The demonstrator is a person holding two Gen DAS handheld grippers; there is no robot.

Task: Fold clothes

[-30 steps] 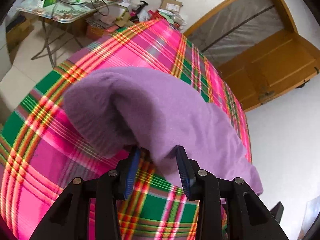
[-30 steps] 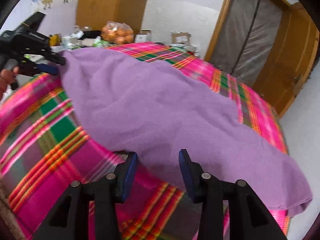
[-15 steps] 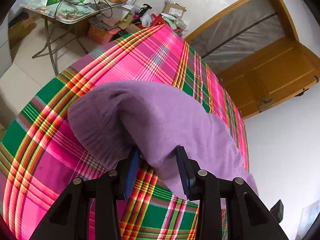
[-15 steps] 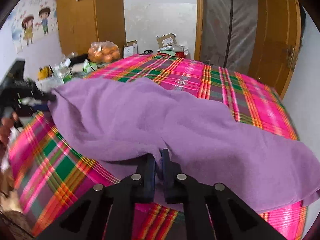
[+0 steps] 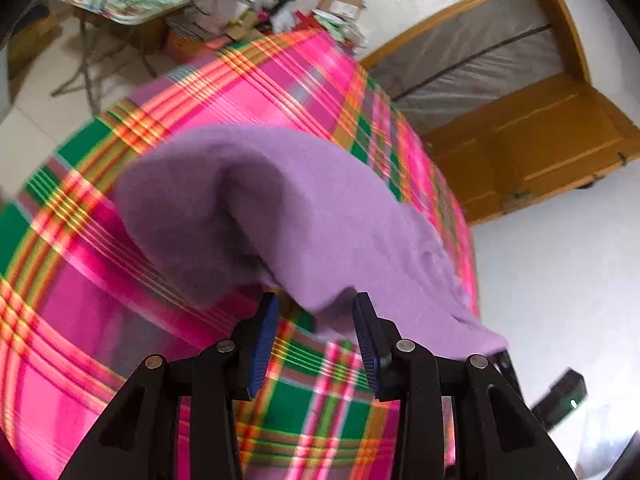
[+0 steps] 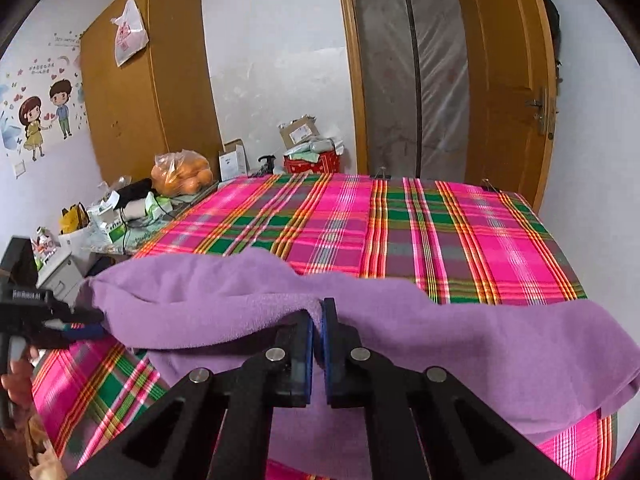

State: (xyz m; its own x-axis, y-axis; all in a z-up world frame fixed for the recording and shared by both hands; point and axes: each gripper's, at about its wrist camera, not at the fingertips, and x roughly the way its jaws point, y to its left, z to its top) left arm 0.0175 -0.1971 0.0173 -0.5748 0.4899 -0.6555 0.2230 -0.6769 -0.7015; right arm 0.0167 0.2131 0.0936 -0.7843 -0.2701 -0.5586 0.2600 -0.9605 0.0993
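On the left, the left gripper [image 5: 314, 336] has barely shifted over the last second: its jaws stay spread, and the purple towel [image 5: 280, 208] drapes down between them, a hanging fold sitting against the inner face of the right pad while the left pad stands clear of it. Whether it truly supports the cloth or the cloth merely hangs there, I cannot tell; seen from the right wrist, this gripper [image 6: 86, 328] sits at the towel's left end. The real change is on the right: the right gripper [image 6: 316, 344], which stood wide apart over the towel a second ago, has snapped its jaws together on the near edge of the purple towel [image 6: 440, 332] and has risen, so that edge now lifts off the plaid bedspread [image 6: 460, 240] in a ridge. That likely means the grasp for a fold is secured, and the edge can next be carried across. The towel itself lies across the near part of the bed, its right end trailing toward the bed's edge, the bedspread beyond it bare.
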